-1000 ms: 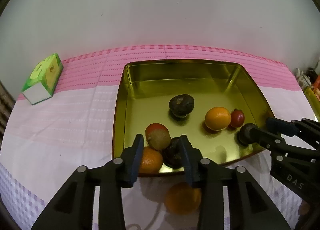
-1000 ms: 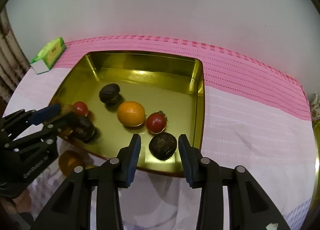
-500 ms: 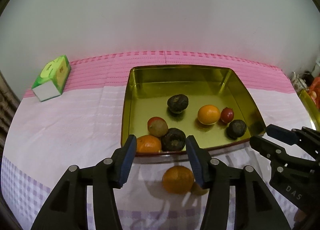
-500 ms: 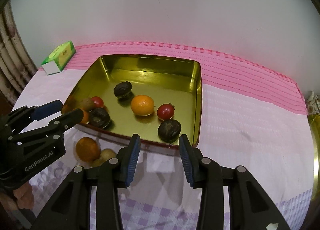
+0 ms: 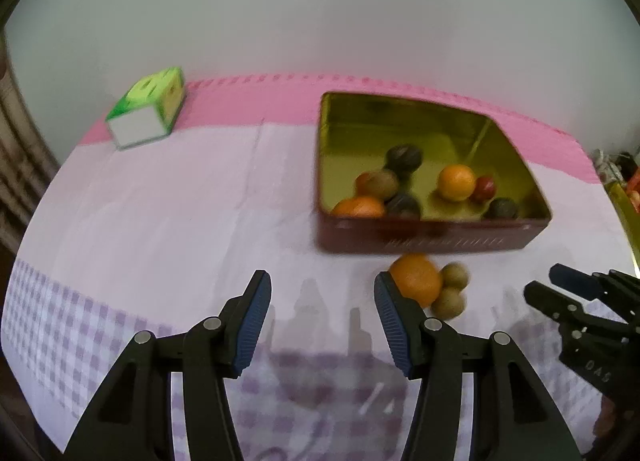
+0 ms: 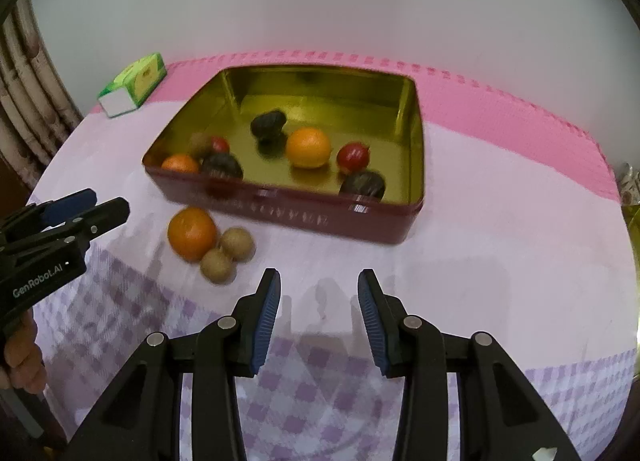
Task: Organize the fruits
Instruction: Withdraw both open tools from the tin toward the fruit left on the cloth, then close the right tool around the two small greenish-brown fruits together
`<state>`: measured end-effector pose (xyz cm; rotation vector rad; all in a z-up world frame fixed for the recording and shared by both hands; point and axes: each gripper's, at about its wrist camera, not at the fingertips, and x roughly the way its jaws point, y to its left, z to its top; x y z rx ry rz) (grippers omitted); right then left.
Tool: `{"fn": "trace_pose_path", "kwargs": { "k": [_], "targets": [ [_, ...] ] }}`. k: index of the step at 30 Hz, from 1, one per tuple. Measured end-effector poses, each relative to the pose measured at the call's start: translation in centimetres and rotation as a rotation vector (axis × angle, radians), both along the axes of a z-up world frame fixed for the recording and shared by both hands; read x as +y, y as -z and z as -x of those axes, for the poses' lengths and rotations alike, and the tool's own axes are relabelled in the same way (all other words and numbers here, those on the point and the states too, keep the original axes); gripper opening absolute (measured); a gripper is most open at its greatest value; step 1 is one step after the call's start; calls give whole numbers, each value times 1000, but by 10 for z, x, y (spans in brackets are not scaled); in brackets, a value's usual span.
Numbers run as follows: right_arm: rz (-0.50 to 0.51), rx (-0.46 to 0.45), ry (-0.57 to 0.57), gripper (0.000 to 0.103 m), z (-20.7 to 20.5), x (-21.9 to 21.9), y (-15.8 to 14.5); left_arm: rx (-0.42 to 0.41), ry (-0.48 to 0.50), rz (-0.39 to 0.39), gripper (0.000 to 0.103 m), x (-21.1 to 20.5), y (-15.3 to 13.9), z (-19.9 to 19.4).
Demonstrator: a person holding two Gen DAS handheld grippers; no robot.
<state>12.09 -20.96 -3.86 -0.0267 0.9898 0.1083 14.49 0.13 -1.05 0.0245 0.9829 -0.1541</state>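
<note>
Pink-checked cloth (image 6: 500, 261) bears the tin (image 6: 280, 213); both the left gripper (image 5: 320, 317) and right gripper (image 6: 318, 317) stand apart, empty, the left's jaws just widened. Next, probably, grasp the loose orange (image 6: 191, 233).

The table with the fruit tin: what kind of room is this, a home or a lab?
Most likely a home. The table wears a pink-and-lilac checked tablecloth, a reused biscuit-style tin holds the fruit, and a green tissue box sits by a plain wall. No lab fittings show.
</note>
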Motion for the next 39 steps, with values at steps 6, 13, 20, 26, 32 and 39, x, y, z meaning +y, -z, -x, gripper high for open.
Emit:
{"fn": "trace_pose_path", "kwargs": {
  "k": [6, 13, 20, 26, 32, 39],
  "targets": [
    [0, 30, -30, 38, 6, 17, 13, 31, -19, -15, 55, 12, 18, 14],
    [16, 35, -55, 38, 5, 44, 21, 40, 1, -27, 55, 16, 29, 18],
    [54, 41, -46, 38, -3, 66, 31, 55, 14, -15, 55, 22, 36, 17],
    [72, 32, -13, 38, -13, 74, 35, 67, 10, -4, 55, 29, 42, 13],
    [69, 14, 36, 38, -25, 72, 36, 69, 18, 4, 55, 31, 46, 14],
    [61, 6, 86, 38, -30, 57, 36, 65, 31, -7, 55, 27, 48, 16]
  ]
}}
